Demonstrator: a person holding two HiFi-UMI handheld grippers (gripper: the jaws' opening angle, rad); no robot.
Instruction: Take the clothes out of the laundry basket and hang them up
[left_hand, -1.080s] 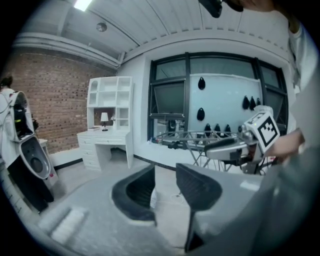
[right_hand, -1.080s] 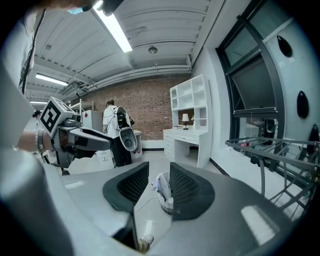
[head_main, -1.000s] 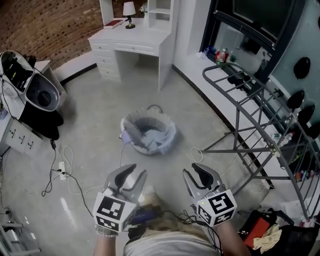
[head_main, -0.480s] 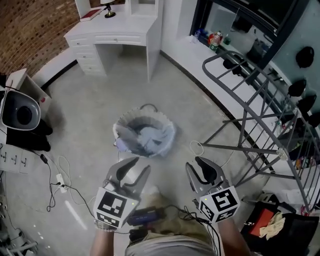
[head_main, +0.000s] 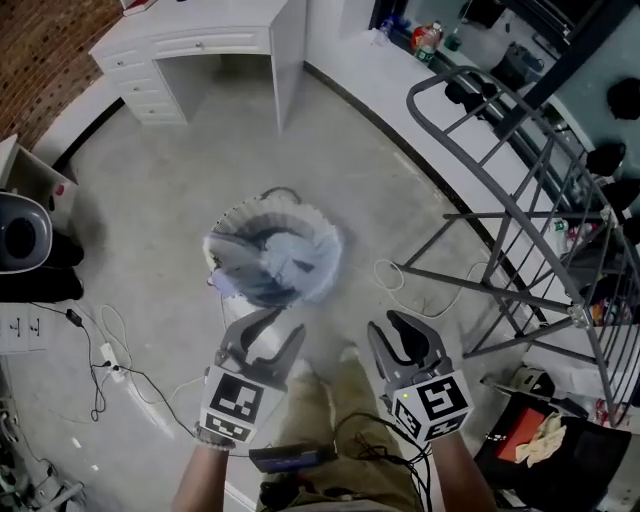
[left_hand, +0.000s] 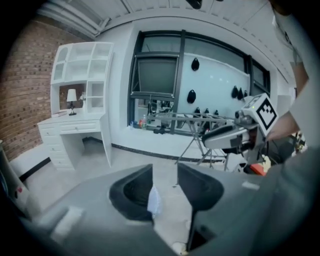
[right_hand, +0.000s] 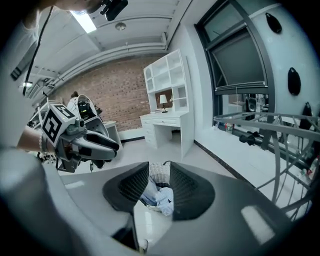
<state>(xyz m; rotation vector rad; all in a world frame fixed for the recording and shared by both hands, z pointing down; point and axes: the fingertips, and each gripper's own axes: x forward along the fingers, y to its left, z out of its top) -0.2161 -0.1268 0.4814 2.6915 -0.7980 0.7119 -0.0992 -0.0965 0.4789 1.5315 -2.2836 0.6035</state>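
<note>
Laundry basket (head_main: 268, 203) sits on the floor (head_main: 150, 200). It's round w/ a pale rim, and the clothes (head_main: 285, 258) are heaped inside: blue-grey and whitish cloth, a bit blurred in the head view. L hand-held gripper (head_main: 272, 325) and R hand-held gripper (head_main: 402, 332) are held low in front of the person, side by side, pointing fwd and down. Both are near the basket but not touching it. L jaws stand apart, have just been opening, nothing gripped btwn them. R jaws are partly apart, also empty. In the right gripper view the basket (right_hand: 160, 170) and clothes (right_hand: 161, 197) show through the gap, further off on the floor. Drying rack (head_main: 520, 213) stands right of the basket, well apart. White table (head_main: 190, 45) is beyond the basket, by the wall.
</note>
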